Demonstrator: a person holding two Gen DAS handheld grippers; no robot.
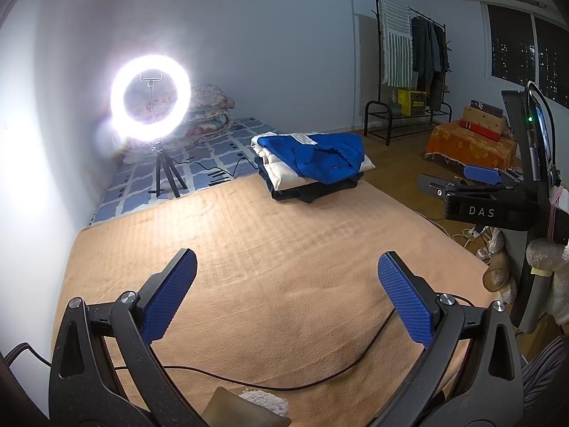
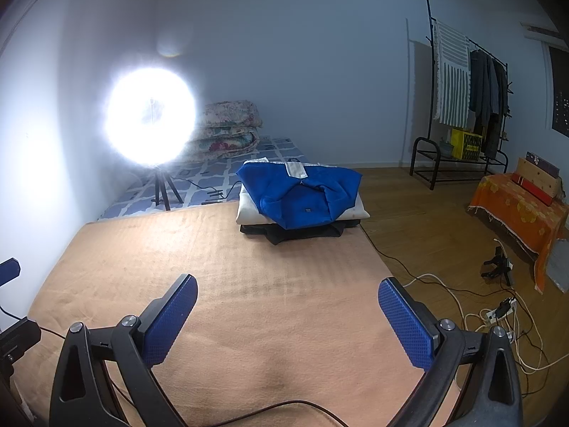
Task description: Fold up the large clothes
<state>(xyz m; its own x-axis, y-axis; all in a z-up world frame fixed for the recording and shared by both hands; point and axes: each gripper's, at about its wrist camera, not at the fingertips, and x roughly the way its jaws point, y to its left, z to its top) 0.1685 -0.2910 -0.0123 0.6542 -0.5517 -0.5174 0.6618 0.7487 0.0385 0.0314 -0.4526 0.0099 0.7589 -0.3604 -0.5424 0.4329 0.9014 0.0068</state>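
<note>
A stack of folded clothes lies at the far right of the orange blanket [image 1: 270,249] [image 2: 220,267]: a blue garment [image 1: 320,156] [image 2: 302,192] on top, a cream one [image 1: 281,174] [image 2: 249,213] under it, a black one [image 1: 309,192] [image 2: 295,235] at the bottom. My left gripper [image 1: 287,267] is open and empty, held above the blanket's near part, well short of the stack. My right gripper [image 2: 287,293] is open and empty too, above the near blanket. The right gripper also shows at the right of the left wrist view [image 1: 462,185].
A bright ring light on a tripod [image 1: 149,96] [image 2: 151,117] stands at the back left on a blue patterned mattress [image 1: 199,163], with folded quilts [image 2: 227,128] behind. A black cable [image 1: 284,384] crosses the near blanket. A clothes rack [image 2: 462,106], an orange-covered bench [image 2: 515,206] and floor cables [image 2: 498,313] are to the right.
</note>
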